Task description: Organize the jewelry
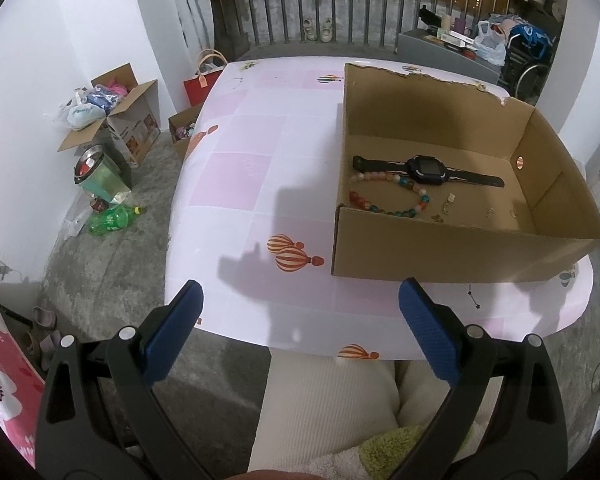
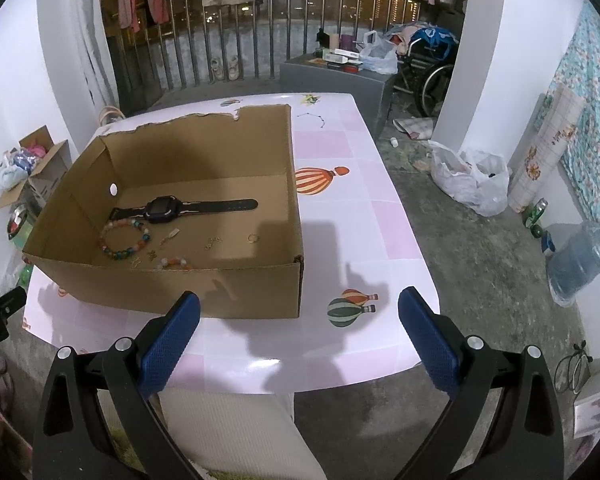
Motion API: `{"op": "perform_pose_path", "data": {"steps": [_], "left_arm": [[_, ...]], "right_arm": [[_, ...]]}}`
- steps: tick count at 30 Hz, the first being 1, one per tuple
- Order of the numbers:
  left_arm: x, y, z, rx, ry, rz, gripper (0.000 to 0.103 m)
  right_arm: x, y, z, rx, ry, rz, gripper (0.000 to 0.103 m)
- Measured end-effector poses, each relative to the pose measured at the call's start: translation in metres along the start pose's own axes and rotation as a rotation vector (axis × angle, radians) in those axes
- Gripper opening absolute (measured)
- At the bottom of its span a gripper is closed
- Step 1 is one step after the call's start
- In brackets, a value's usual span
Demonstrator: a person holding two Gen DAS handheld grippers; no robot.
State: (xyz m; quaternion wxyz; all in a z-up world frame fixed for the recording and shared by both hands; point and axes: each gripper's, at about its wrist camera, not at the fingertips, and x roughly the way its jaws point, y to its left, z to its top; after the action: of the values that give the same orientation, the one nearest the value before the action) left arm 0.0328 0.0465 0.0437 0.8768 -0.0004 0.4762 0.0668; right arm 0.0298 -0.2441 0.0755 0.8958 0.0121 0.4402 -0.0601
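Observation:
An open cardboard box [image 1: 452, 254] stands on the pink balloon-print table [image 1: 256, 184]. Inside it lie a black watch [image 1: 426, 169], a colourful bead bracelet [image 1: 392, 196] and small metal pieces [image 1: 446, 208]. In the right wrist view the box [image 2: 228, 292] holds the watch [image 2: 168, 208], the bead bracelet [image 2: 126, 238], a second bead bracelet [image 2: 176, 263] by the near wall, and a ring [image 2: 253, 238]. My left gripper [image 1: 300, 300] is open and empty, near the table's front edge, left of the box. My right gripper [image 2: 300, 308] is open and empty, before the box's right corner.
The person's lap in pale clothing [image 1: 328, 404] is below the table edge. On the floor to the left are cardboard boxes [image 1: 120, 116], a metal bin [image 1: 100, 176] and a green bottle [image 1: 114, 218]. To the right are a white bag [image 2: 470, 180] and a water jug [image 2: 576, 260].

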Motion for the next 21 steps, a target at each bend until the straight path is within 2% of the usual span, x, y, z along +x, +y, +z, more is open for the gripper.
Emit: {"op": "perform_pose_path", "data": {"steps": [21], "left_arm": [[0.0002,0.0004,0.0026,0.006,0.002,-0.017,0.095]], "right_arm": [[0.0010,0.0011,0.0009,-0.005,-0.001,0.001,0.096]]}}
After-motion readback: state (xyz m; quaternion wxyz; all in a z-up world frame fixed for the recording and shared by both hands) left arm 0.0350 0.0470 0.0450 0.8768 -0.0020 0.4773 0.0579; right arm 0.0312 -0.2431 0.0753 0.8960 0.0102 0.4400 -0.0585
